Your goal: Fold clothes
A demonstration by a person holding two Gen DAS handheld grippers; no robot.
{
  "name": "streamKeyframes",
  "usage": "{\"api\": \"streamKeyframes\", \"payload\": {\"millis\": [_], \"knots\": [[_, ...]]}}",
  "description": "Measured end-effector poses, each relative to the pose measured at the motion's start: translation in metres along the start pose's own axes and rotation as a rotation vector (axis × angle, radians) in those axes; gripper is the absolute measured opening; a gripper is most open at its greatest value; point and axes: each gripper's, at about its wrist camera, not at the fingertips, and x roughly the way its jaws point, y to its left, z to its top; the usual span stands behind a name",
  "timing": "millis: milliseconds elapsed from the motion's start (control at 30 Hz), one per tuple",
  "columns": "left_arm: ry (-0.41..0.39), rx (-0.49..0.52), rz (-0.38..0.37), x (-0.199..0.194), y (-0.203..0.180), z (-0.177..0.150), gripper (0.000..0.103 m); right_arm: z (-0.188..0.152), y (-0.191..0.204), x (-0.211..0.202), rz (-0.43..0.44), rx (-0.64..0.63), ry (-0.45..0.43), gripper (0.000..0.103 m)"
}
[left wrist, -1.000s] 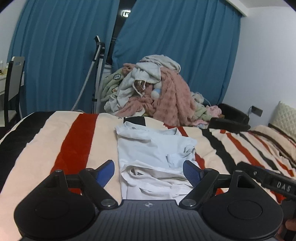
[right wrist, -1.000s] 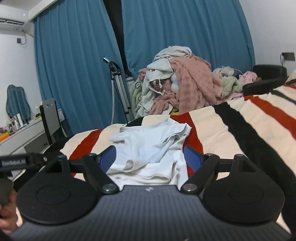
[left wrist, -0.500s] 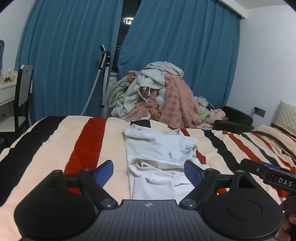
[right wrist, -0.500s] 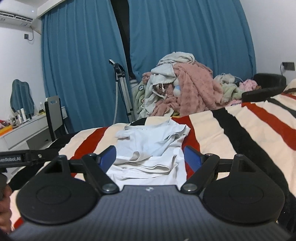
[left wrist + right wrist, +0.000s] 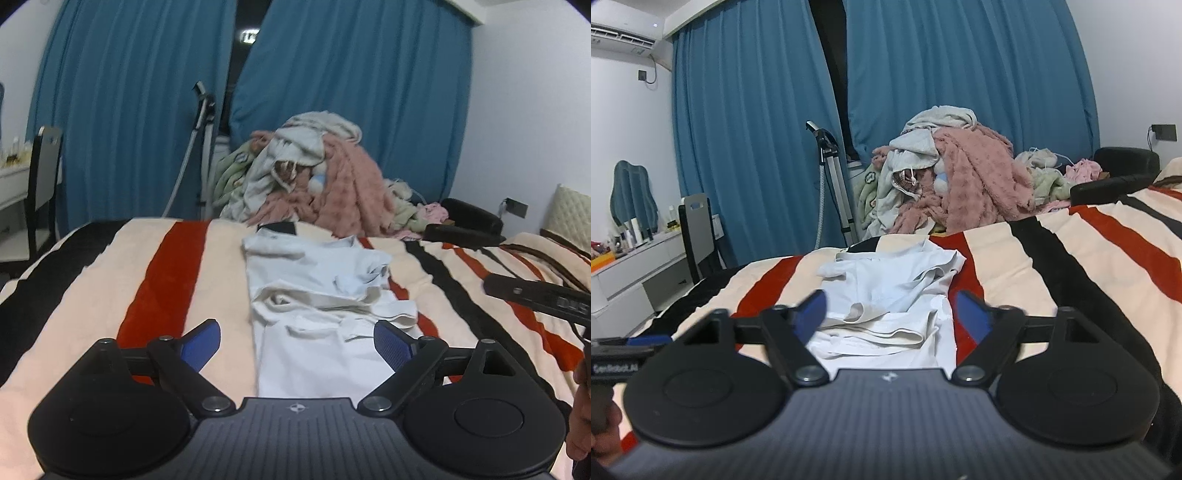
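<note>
A pale blue and white garment (image 5: 317,295) lies partly folded and rumpled on the striped bed cover (image 5: 110,280). It also shows in the right wrist view (image 5: 894,295). My left gripper (image 5: 297,343) is open and empty, held above the near end of the garment. My right gripper (image 5: 892,314) is open and empty, also above the garment's near end. The right gripper's body (image 5: 539,295) shows at the right of the left wrist view.
A heap of unfolded clothes and a pink blanket (image 5: 325,184) is piled beyond the bed's far edge, before blue curtains (image 5: 122,110). A garment steamer pole (image 5: 203,122) stands left of it. A chair (image 5: 696,229) and desk (image 5: 635,266) are at the left.
Both grippers have drawn back and risen a little from the garment, staying open. The garment has not moved.
</note>
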Motion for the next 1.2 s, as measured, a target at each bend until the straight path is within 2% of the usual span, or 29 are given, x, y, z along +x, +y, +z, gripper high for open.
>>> {"api": "streamKeyframes", "payload": {"millis": [33,167,200,233,300,400,533,633,700,800,867,900,1000,1067,1167,1200], "knots": [[0.014,-0.004,-0.005,0.002,-0.001,-0.002,0.094,0.000,-0.001,0.000,-0.010,0.002,0.002,0.055],[0.070,-0.018,-0.024,0.009,-0.006,-0.009,0.094,0.000,-0.008,0.002,0.000,0.055,0.022,0.056],[0.083,-0.019,-0.028,0.011,-0.007,-0.011,0.094,0.000,-0.010,0.003,-0.002,0.067,0.033,0.061],[0.092,-0.017,-0.029,0.013,-0.007,-0.012,0.094,-0.001,-0.011,0.005,-0.007,0.077,0.049,0.072],[0.111,-0.018,-0.033,0.016,-0.007,-0.014,0.094,-0.003,-0.015,0.008,-0.007,0.107,0.075,0.082],[0.174,-0.039,-0.050,0.022,-0.006,-0.016,0.094,-0.008,-0.035,0.012,0.019,0.277,0.154,0.079],[0.268,-0.128,-0.132,0.028,-0.003,-0.021,0.094,-0.033,-0.085,0.011,0.032,0.656,0.301,0.082],[0.319,-0.220,-0.196,0.037,0.000,-0.025,0.094,-0.057,-0.109,0.009,0.032,0.874,0.360,0.081],[0.351,-0.298,-0.263,0.045,0.003,-0.029,0.094,-0.069,-0.114,0.008,-0.009,0.962,0.363,0.081],[0.407,-0.439,-0.388,0.060,0.009,-0.038,0.094,-0.082,-0.108,0.016,0.012,1.029,0.388,0.081],[0.440,-0.512,-0.421,0.070,0.012,-0.046,0.094,-0.089,-0.099,0.023,0.034,1.044,0.428,0.078],[0.456,-0.547,-0.436,0.075,0.013,-0.050,0.094,-0.094,-0.095,0.025,0.039,1.061,0.452,0.074],[0.514,-0.637,-0.462,0.091,0.018,-0.062,0.093,-0.099,-0.093,0.029,0.030,1.068,0.449,0.074],[0.550,-0.686,-0.465,0.101,0.021,-0.070,0.092,-0.101,-0.093,0.032,0.022,1.070,0.442,0.069],[0.572,-0.737,-0.466,0.113,0.026,-0.078,0.092,-0.104,-0.092,0.036,0.011,1.073,0.432,0.059],[0.574,-0.753,-0.468,0.115,0.026,-0.080,0.092,-0.105,-0.092,0.037,0.007,1.074,0.429,0.050]]}}
